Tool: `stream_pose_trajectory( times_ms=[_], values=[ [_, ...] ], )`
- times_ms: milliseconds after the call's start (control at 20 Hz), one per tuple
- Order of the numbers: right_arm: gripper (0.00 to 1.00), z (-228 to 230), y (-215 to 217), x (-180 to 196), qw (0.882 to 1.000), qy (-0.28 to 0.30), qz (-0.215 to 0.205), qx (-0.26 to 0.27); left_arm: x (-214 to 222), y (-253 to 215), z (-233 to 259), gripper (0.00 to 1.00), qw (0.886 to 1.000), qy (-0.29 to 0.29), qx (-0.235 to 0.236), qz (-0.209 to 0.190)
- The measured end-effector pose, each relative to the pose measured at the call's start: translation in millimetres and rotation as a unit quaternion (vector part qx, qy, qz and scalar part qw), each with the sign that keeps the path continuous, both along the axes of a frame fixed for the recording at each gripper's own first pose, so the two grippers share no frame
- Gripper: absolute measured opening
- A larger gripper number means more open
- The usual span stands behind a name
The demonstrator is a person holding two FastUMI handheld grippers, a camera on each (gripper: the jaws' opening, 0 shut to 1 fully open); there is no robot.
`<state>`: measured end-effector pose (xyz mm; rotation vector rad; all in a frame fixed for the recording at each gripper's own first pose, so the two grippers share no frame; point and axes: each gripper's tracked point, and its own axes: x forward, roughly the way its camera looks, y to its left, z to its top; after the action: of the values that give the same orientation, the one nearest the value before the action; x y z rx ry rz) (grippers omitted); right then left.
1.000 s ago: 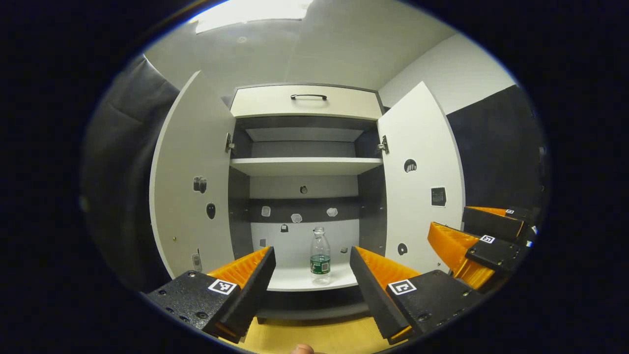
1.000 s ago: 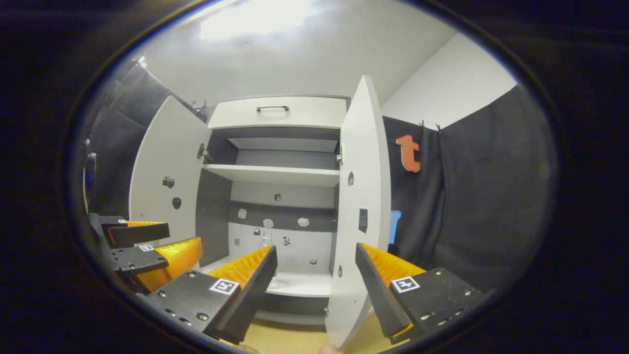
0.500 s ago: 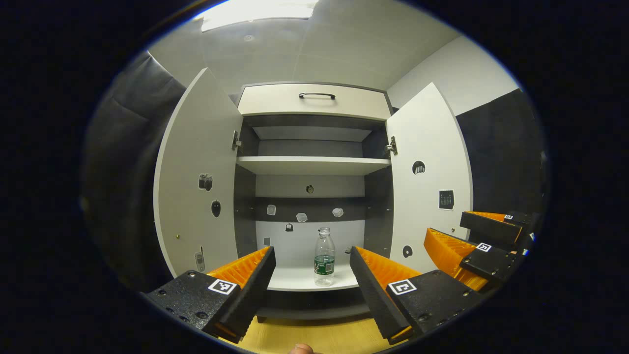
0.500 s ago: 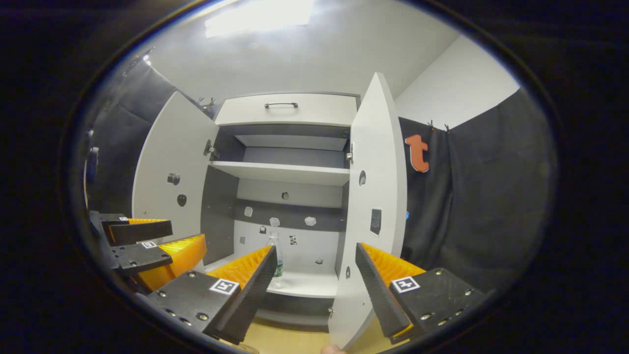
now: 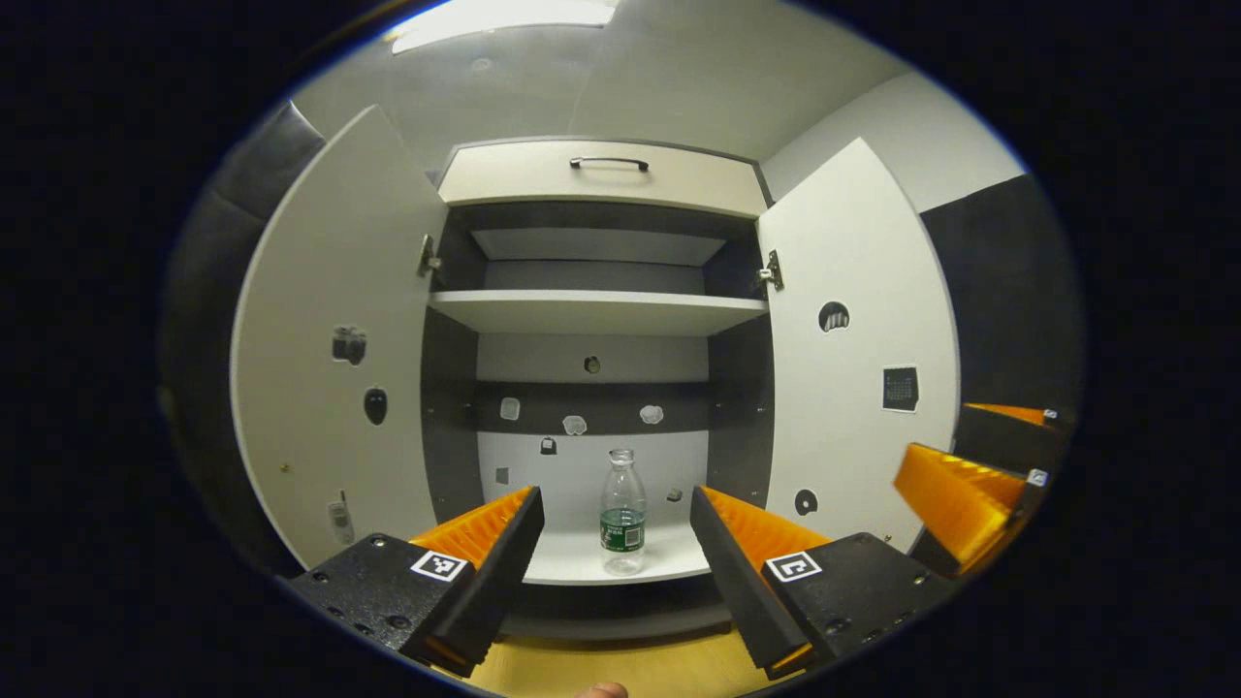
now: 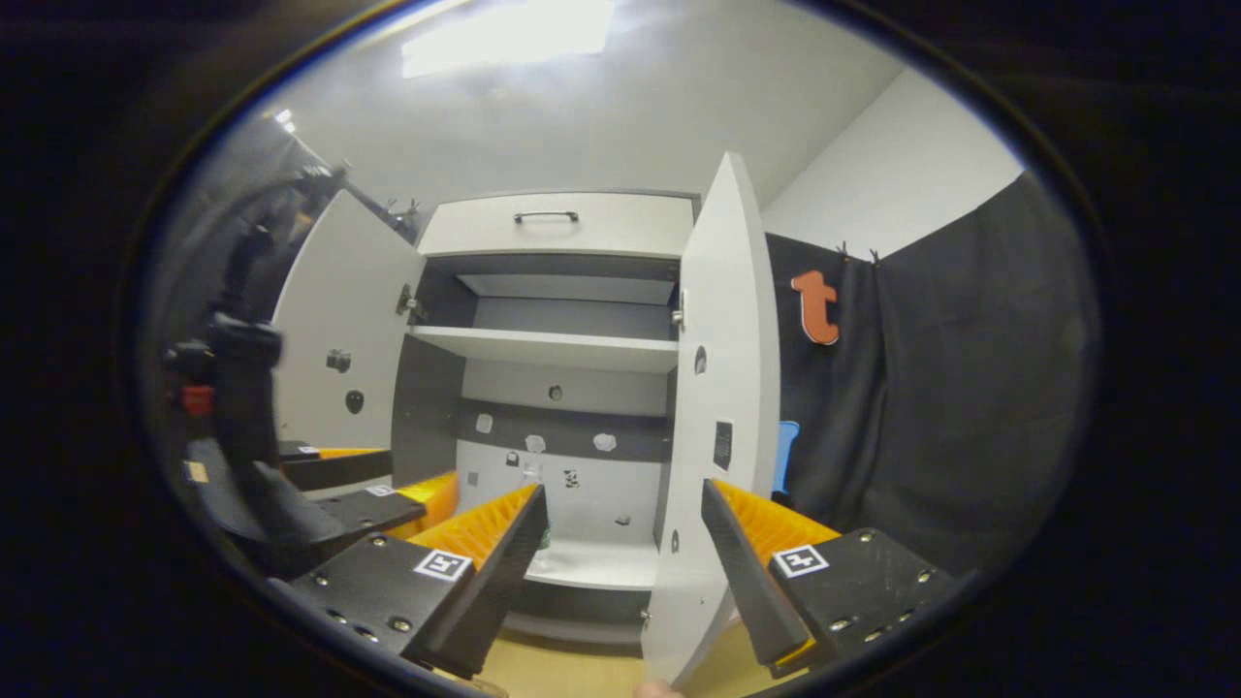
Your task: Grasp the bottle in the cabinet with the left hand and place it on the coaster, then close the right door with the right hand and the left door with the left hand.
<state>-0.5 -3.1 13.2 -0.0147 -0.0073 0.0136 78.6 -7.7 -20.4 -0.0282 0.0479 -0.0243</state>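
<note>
A clear bottle [image 5: 622, 512] with a green label stands upright on the cabinet's lower shelf [image 5: 669, 560]. My left gripper [image 5: 615, 501] is open, in front of the cabinet and short of the bottle, which shows between its fingers. Both doors stand open: the left door [image 5: 330, 368] and the right door [image 5: 853, 368]. My right gripper [image 6: 620, 496] is open and empty, facing the edge of the right door [image 6: 713, 407]. The right gripper [image 5: 989, 456] also appears low at the right edge of the left gripper view. In the right gripper view the left gripper [image 6: 373, 477] is at the left.
Above the open compartment is a closed drawer with a dark handle [image 5: 609, 163]. A middle shelf [image 5: 596, 312] spans the cabinet. Light wooden tabletop [image 5: 620, 664] lies below the cabinet's front. Black cloth walls hang on both sides.
My left gripper has moved forward toward the cabinet, so the doors and bottle look larger. In the right gripper view its handle now shows at the left. The right gripper stayed near the right door's edge.
</note>
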Motion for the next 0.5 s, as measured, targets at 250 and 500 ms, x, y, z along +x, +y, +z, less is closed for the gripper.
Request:
stream_pose_trajectory(
  times_ms=[250,500],
  values=[
    [0.96,0.4,-38.6,-14.5,0.998,0.004,-0.054,-0.029,81.0,-5.3,-33.6,0.96,1.0,0.026,0.005,-0.003],
    [0.97,-1.4,-79.5,-23.8,0.991,0.012,-0.115,-0.061,147.1,-5.0,-77.5,0.97,0.998,0.067,0.007,0.004]
  ],
)
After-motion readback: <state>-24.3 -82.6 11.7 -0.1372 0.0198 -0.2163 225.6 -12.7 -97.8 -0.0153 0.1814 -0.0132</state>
